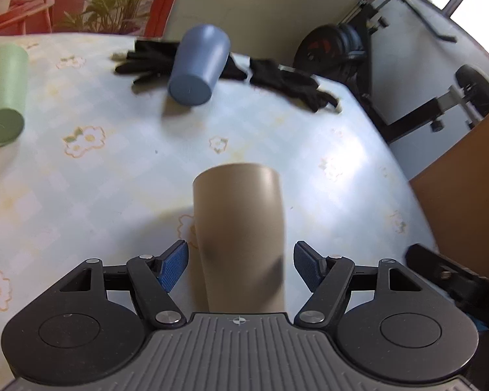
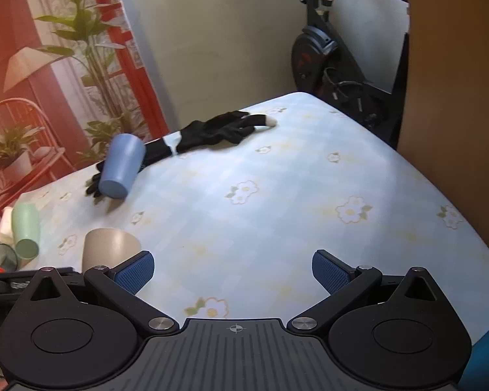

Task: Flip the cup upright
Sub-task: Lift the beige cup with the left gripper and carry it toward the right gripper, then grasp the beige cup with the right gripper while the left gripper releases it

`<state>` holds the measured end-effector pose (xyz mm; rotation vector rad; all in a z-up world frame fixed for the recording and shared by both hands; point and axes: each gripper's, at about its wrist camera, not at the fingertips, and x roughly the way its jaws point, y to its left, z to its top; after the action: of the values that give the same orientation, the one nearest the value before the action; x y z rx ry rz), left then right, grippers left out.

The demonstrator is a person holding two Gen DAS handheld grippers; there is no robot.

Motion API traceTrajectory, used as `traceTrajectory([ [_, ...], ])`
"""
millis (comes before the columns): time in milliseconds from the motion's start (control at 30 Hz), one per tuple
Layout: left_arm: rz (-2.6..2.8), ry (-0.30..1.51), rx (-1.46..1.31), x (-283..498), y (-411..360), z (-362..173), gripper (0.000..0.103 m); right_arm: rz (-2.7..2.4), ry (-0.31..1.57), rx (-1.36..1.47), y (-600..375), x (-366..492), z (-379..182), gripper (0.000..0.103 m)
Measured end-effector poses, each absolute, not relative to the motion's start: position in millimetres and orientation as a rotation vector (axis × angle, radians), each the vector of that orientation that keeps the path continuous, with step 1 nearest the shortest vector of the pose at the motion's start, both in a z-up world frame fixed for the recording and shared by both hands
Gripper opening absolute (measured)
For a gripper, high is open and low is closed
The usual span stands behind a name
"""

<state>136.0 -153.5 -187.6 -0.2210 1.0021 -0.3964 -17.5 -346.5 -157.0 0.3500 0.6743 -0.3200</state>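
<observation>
Right now my left gripper (image 1: 241, 268) stands spread around the beige cup (image 1: 239, 228), which lies on its side on the flowered tablecloth (image 1: 114, 163), its body between my blue pads (image 1: 174, 268) without clearly touching either. I judge this the grasping step: next I should close on the cup, lift and turn it upright. My right gripper (image 2: 233, 272) hangs apart and empty above the cloth.

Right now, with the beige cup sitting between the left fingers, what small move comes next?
Probably close the left gripper on the beige cup: its blue pads flank the cup with gaps on both sides, so nothing grips it yet.
</observation>
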Motion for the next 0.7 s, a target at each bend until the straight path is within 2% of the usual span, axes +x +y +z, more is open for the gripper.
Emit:
traceTrajectory([
  [333,-0.299,0.814,-0.097,114,-102,-140,0.075,-0.256,0.67,0.332,-325,-11,-149,0.103],
  [467,-0.203,0.776,-0.037,108,-68,-134,0.08,-0.186,0.686,0.345,-314,-1,-149,0.102],
  [700,-0.048,0.757,-0.06,99,4,-130,0.08,-0.043,0.759,0.268,-271,33,-153,0.102],
])
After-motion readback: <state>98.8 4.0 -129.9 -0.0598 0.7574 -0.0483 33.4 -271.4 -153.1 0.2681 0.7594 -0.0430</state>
